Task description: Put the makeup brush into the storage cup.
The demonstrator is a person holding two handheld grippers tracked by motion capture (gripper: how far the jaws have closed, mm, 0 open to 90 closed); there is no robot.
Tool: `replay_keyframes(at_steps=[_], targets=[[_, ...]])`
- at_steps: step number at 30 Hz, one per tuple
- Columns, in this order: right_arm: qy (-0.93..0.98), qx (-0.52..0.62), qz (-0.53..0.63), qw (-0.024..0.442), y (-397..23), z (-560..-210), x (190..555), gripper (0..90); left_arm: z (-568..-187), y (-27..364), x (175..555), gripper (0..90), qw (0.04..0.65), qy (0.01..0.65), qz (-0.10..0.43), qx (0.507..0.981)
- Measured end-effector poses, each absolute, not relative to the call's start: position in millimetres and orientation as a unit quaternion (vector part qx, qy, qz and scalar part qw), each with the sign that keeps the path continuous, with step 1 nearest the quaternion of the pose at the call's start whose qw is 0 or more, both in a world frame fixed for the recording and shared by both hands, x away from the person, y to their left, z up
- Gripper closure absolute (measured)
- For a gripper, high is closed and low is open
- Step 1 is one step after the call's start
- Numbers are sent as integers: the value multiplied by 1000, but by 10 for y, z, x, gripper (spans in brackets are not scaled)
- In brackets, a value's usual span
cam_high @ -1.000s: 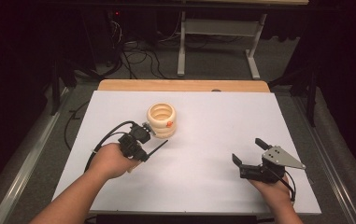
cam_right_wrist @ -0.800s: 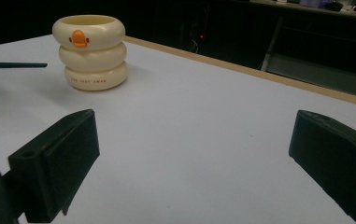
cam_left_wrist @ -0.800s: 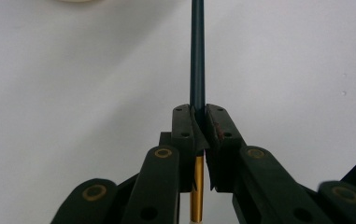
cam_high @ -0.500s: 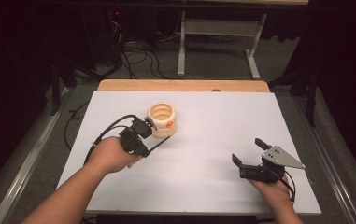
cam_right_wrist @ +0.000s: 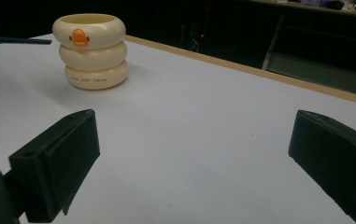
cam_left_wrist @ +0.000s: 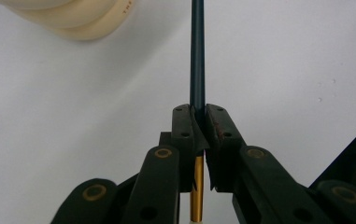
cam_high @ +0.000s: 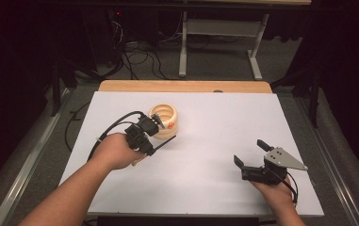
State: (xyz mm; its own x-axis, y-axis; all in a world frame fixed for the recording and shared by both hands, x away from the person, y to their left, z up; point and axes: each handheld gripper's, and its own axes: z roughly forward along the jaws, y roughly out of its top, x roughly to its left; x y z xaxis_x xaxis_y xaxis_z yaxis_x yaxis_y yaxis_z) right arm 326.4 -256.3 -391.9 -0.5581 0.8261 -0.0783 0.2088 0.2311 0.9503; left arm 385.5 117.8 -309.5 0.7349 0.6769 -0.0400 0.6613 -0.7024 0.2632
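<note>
Dark teal, with a gold band lower down: the thin pen [cam_left_wrist: 197, 56] (possibly a brush, too slim to tell), clamped between the pads of the left gripper [cam_left_wrist: 199, 121], jaws drawn narrow onto the shaft so that it runs straight out ahead of them. Seen from the high view lying roughly level above the white surface [cam_high: 215, 122], tip aimed toward the right and stopping just beside the cream holder [cam_high: 164, 113], apart from it. Made of 3 stacked rings with a small orange duck bill on the top 1, that holder, standing upright toward the far left-centre of the surface, mouth open upward. Seen from the right gripper view with the pen tip at about the height of the top ring, short of the rim. Over at the near right, the right gripper [cam_high: 250, 153] parked low, jaws spread wide with nothing between them. Judged to be the carry step: pen grasped and lifted, not yet in the holder. Next move probably calls for raising the pen above the rim, tipping the wrist until the shaft points down, lining the tip up over the opening, then lowering and letting go only once the tip is well inside. Worth minding: a light holder, easily nudged or toppled by a slanting entry.
</note>
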Motion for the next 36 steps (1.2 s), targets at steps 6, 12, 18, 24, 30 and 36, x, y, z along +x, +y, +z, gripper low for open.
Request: replay_keyframes(at_steps=[6,12,18,24,30,36], targets=[[726,350,507,306,-2547,-3920,3260,42,-3157,1076,3847,831,128,348,24,928],[731,334,509,309,-2504,-3924,3251,71,-3276,985,3840,831,112,335,21,935],[739,314,511,308,-2384,-3897,3253,121,-3369,896,3833,831,111,317,8,942],[758,291,495,310,-2209,-3831,3301,151,-3423,820,3801,831,108,297,4,949],[772,270,488,303,-2046,-3767,3376,156,-3455,803,3804,831,111,290,1,951],[781,250,481,311,-1898,-3746,3447,179,-3482,818,3798,831,115,293,-1,949]])
